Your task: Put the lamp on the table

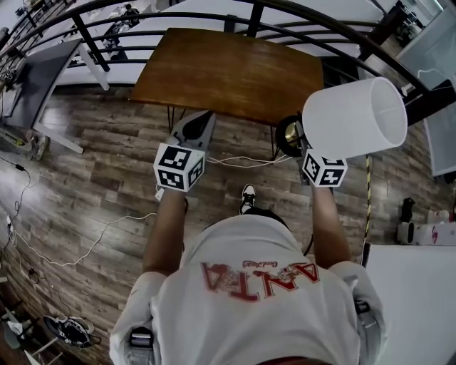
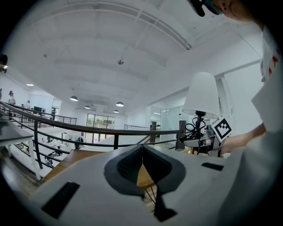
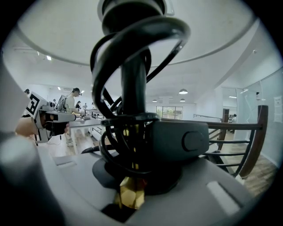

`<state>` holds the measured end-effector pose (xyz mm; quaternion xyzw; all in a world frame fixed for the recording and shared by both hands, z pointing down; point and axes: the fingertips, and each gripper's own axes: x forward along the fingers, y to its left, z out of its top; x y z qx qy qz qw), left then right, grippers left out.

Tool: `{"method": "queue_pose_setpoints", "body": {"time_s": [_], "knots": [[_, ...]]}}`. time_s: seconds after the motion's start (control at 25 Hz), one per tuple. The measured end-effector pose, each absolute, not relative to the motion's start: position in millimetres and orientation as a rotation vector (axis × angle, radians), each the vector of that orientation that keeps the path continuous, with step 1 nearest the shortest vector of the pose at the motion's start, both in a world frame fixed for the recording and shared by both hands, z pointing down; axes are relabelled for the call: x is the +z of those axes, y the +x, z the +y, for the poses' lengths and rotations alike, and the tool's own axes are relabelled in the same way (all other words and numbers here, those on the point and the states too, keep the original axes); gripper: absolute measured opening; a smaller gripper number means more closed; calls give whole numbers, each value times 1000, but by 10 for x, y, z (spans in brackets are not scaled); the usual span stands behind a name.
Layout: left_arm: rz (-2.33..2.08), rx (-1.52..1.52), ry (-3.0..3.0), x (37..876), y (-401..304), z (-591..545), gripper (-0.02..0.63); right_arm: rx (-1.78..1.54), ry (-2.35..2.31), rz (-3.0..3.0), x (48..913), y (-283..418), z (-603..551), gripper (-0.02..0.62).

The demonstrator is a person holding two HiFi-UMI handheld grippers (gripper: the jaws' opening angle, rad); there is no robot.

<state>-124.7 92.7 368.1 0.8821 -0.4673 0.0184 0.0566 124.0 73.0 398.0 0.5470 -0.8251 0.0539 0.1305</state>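
Observation:
My right gripper [image 1: 305, 151] is shut on the lamp, whose white shade [image 1: 354, 117] tilts right above it and whose dark base [image 1: 288, 135] hangs just short of the brown table [image 1: 228, 71]. In the right gripper view the black stem [image 3: 132, 88], wrapped in black cord, stands between the jaws of the right gripper [image 3: 132, 176], with a brass piece below. My left gripper [image 1: 194, 128] is shut and empty at the table's near edge. In the left gripper view the left gripper [image 2: 142, 150] has its pads together, and the lamp [image 2: 201, 95] is off to the right.
A black curved railing [image 1: 178, 14] runs behind the table. A white cable [image 1: 107, 232] trails over the wooden floor. A grey desk [image 1: 32, 78] stands at the left and a white surface [image 1: 413, 299] at the lower right. The person's shoe [image 1: 247, 197] shows below the table.

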Motion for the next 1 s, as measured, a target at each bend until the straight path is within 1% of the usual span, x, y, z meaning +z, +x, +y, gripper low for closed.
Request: {"method": "queue_pose_setpoints", "body": {"time_s": [0.48, 0.76, 1.0], "knots": [[-1482, 108, 2637, 3593, -840, -226, 9, 170, 1512, -2449, 3946, 1579, -590, 72], [-1502, 135, 2620, 3668, -440, -1011, 9, 167, 1485, -2462, 4019, 1957, -1480, 71], [-1558, 116, 2578, 3727, -306, -1485, 9, 164, 1466, -2472, 4077, 2195, -2077, 71]]}}
